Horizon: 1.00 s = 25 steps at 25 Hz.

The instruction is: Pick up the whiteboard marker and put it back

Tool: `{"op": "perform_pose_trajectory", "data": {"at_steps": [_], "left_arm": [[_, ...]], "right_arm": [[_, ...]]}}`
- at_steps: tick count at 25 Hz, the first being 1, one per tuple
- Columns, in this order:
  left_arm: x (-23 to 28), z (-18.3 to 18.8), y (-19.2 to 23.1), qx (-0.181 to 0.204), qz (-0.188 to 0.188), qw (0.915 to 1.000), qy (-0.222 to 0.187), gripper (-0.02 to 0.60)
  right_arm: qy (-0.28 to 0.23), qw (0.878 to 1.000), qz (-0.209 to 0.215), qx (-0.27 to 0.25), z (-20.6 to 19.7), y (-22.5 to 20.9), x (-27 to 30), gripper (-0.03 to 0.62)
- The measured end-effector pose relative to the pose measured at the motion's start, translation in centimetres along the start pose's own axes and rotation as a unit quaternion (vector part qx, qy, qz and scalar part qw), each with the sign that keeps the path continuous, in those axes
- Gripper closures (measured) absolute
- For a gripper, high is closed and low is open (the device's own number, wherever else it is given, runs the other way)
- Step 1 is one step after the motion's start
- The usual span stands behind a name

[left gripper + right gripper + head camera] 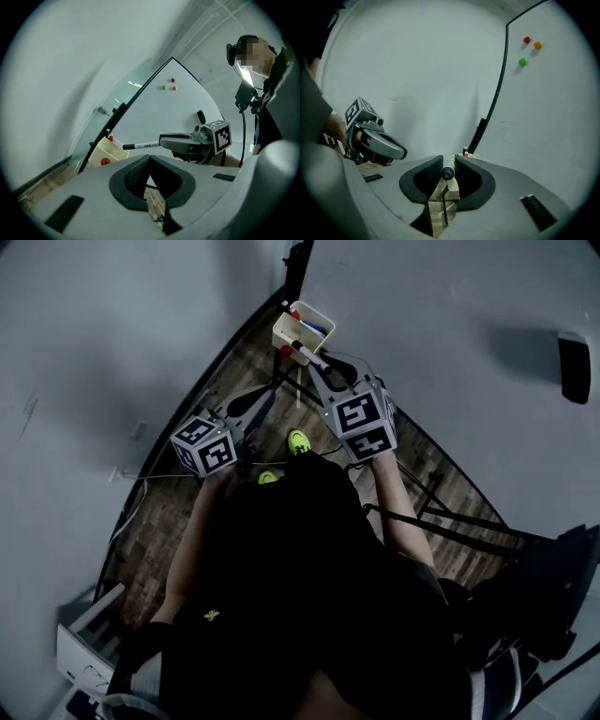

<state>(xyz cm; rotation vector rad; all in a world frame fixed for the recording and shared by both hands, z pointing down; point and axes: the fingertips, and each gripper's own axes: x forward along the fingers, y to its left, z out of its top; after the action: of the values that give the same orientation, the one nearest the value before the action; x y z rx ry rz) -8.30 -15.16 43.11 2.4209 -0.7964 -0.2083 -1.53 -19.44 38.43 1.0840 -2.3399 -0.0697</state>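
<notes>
The whiteboard marker (302, 351) has a white barrel and a black cap, and my right gripper (314, 360) is shut on it. It sticks out level past the jaws just above the cream pen holder (292, 326) at the whiteboard's lower edge. In the right gripper view the marker's black end (448, 173) shows between the pads, with the holder (453, 186) behind it. The left gripper view shows the marker (140, 146) pointing toward the holder (108, 154), which has red-capped pens in it. My left gripper (150, 159) is shut and holds nothing, and hangs lower left (255, 404).
The whiteboard (159, 112) carries red, green and orange magnets (172, 80) and stands on black easel legs (441, 512) over a wooden floor (159, 531). A white wall lies to the left. The person's yellow-green shoes (298, 441) are below the grippers.
</notes>
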Motion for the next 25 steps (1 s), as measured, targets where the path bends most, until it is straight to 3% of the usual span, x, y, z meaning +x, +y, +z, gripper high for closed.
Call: {"op": "perform_pose_trajectory", "data": {"at_steps": [25], "left_arm": [[-1.3,0.1,-0.7,-0.029,-0.008,0.9994,-0.018,0.566]], "right_arm": [[-0.004,1.0,-0.003,0.003,0.4,0.2,-0.2,0.513]]}}
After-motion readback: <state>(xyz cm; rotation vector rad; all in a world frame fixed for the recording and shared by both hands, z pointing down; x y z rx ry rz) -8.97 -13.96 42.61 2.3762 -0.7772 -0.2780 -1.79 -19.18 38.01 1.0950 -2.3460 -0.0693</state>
